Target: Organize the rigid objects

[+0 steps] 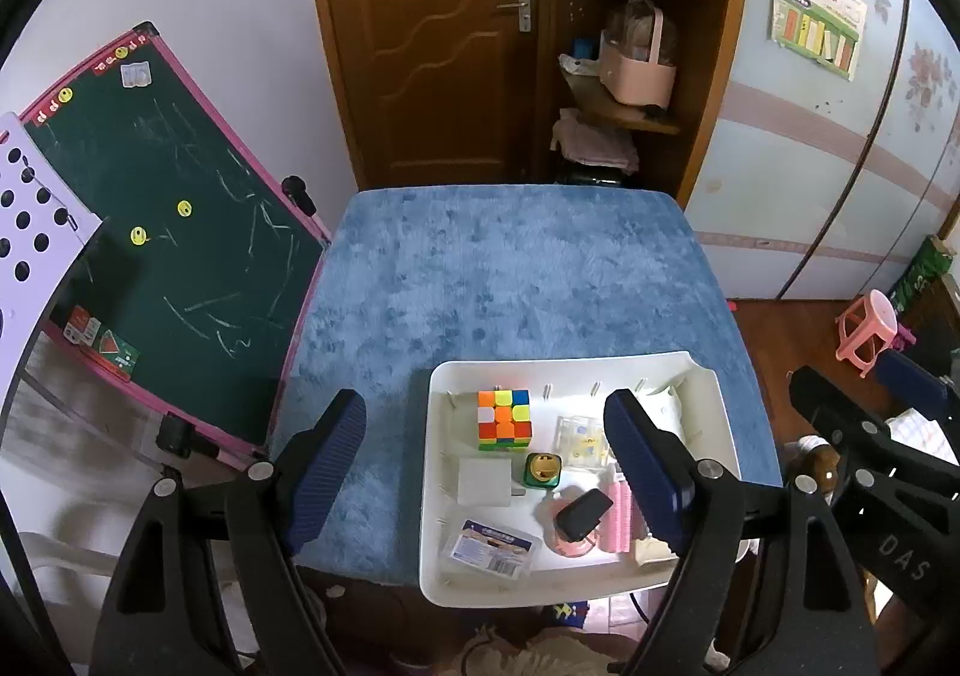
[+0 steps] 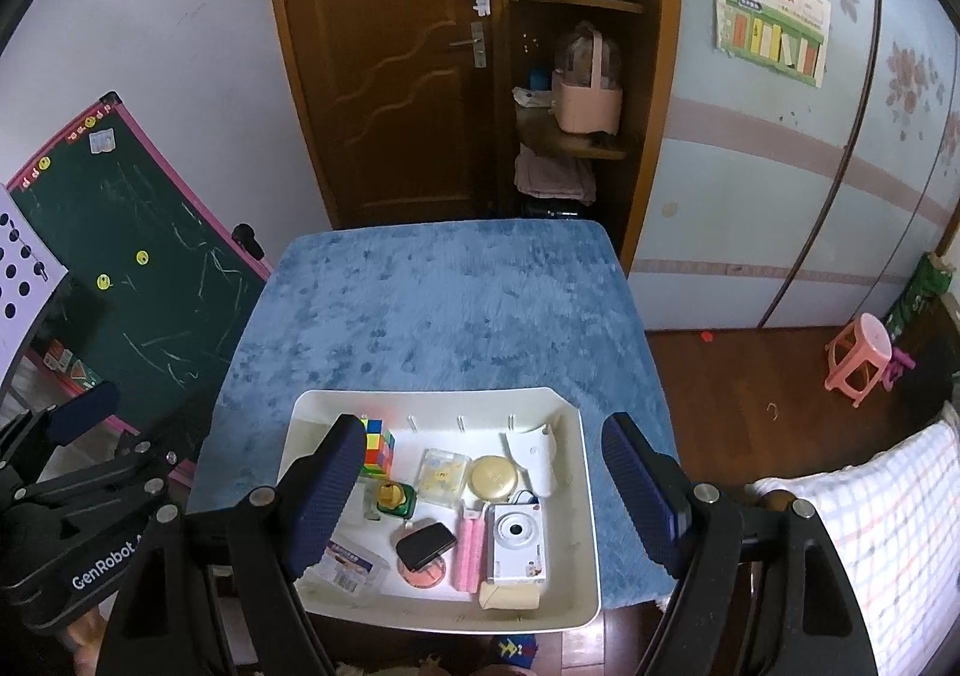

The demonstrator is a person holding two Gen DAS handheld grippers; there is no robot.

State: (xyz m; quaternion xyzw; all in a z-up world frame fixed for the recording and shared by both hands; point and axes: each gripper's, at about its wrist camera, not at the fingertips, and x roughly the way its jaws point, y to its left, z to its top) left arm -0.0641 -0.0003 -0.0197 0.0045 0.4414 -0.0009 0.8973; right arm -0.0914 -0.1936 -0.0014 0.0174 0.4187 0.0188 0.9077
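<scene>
- While both are hanging above the near edge of the blue surface [image 1: 510,268], the left tool [image 1: 486,466] and right tool [image 2: 486,496] are standing apart, holding nothing.
- White tray [image 2: 585,496] is lying beneath them, carrying a puzzle cube [image 1: 504,419], black fob [image 2: 426,544], white camera [image 2: 517,541] and gold disc [image 2: 493,476].
- Pink roller [image 2: 471,553] is lying just beside the camera.

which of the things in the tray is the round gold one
The gold compact, a flat disc lying beside the white camera in the white tray; everything else there is boxy or multicoloured.
</scene>
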